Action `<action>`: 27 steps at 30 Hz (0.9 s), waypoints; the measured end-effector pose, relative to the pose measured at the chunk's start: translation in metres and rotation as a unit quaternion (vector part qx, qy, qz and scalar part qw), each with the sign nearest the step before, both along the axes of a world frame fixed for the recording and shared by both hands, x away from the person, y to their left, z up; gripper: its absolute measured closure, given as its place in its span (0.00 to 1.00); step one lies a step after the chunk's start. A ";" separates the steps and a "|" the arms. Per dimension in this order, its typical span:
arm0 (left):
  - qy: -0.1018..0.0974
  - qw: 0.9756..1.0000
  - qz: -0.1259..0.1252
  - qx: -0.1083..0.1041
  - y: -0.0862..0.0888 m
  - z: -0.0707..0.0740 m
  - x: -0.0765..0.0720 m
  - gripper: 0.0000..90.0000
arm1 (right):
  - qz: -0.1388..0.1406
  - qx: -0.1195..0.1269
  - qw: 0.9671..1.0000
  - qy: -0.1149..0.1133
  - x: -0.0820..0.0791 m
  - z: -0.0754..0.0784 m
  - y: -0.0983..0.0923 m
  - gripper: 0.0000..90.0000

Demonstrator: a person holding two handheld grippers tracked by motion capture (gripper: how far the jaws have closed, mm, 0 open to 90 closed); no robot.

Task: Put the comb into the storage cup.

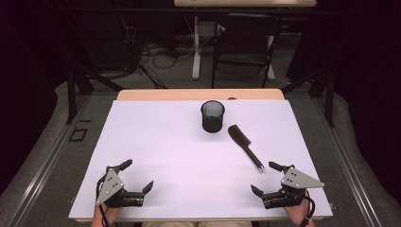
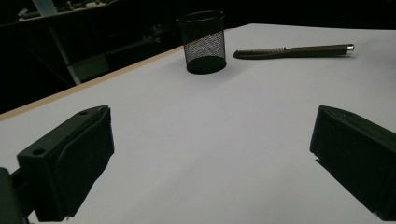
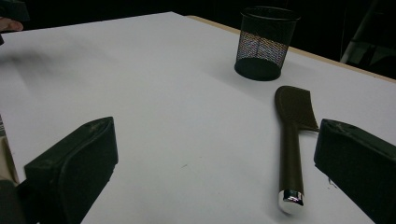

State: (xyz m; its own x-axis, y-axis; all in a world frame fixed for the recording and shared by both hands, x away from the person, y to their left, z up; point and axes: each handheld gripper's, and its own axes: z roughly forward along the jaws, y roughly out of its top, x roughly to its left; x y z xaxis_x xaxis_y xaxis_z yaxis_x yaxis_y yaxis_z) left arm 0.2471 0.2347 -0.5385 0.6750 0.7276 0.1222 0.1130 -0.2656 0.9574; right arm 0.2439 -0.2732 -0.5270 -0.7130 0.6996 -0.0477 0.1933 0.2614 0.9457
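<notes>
A black mesh cup (image 1: 213, 116) stands upright at the far middle of the white table (image 1: 156, 142). A dark comb (image 1: 245, 146) with a silver-tipped handle lies flat to its right, handle toward me. My left gripper (image 1: 139, 175) rests near the front left edge, open and holding nothing. At the front right my right gripper (image 1: 265, 178) is open too, just short of the comb's silver tip. In the left gripper view the cup (image 2: 203, 43) and comb (image 2: 294, 51) lie far ahead. The right gripper view has the comb (image 3: 292, 140) close by its right jaw, with the cup (image 3: 266, 43) beyond.
The white sheet covers a wooden tabletop whose far edge (image 1: 198, 94) shows. Beyond it stand a dark folding chair (image 1: 246, 47), a white desk leg (image 1: 196, 47) and cables on the floor. Metal rails (image 1: 42, 156) run along both sides of the table.
</notes>
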 end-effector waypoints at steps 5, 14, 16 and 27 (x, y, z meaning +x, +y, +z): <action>-0.001 1.000 -0.003 0.001 -0.001 0.000 0.001 0.00 | 0.001 -0.008 1.000 0.002 0.001 0.001 0.002 0.00; 0.004 1.000 -0.003 0.001 -0.001 0.000 0.002 0.00 | -0.010 -0.017 1.000 0.015 0.008 0.002 0.008 0.00; 0.002 1.000 -0.003 0.001 -0.001 0.000 0.001 0.00 | -0.009 -0.016 1.000 0.018 0.009 0.003 0.008 0.00; 0.006 1.000 -0.004 0.001 -0.001 0.000 0.003 0.00 | -0.022 -0.036 0.998 0.045 0.019 0.005 0.017 0.00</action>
State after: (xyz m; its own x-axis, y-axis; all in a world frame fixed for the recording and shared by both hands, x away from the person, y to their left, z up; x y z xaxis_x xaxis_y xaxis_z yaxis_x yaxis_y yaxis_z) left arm 0.2503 0.2333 -0.5384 0.6821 0.7220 0.1156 0.1222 -0.2685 0.9555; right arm 0.2631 -0.2560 -0.5221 -0.6851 0.7275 -0.0374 0.2886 0.3182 0.9030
